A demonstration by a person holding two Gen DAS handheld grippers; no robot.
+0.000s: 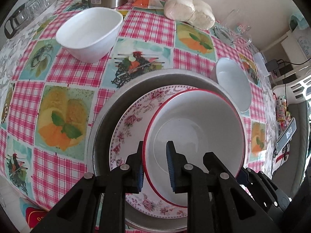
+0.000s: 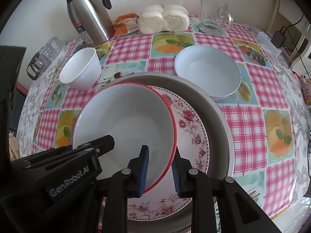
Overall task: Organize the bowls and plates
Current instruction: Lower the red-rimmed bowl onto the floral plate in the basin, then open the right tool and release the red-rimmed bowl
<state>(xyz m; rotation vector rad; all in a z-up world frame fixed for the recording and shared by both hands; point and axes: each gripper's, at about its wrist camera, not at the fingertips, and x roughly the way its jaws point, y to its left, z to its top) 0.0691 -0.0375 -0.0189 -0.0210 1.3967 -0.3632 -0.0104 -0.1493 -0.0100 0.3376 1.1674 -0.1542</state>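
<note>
Red-rimmed bowl [image 1: 194, 134]: it sat on the flowered plate [image 1: 124, 124], off to one side of it; the plate lay in a wide grey pan [image 1: 108, 104] on the table [image 1: 64, 77].
Left gripper [image 1: 154, 167]: its jaws straddled the bowl's near-left rim, one pad outside, one inside, with a clear gap on the inner side; they seemed slack, not pinching.
Right gripper [image 2: 160, 171]: likewise astride the opposite rim, narrowly parted, and I could see no pad pressing the wall.
Handling: the bowl looked glazed, stiff and breakable, likely slick; the thin rim seemed the only sensible hold, best taken from two sides.
Contents: the red-rimmed bowl was empty, as were the small white bowl [image 2: 81, 69] and the pale bowl [image 2: 208, 71] standing apart on the cloth.
Left to do: those two bowls looked unstacked.
</note>
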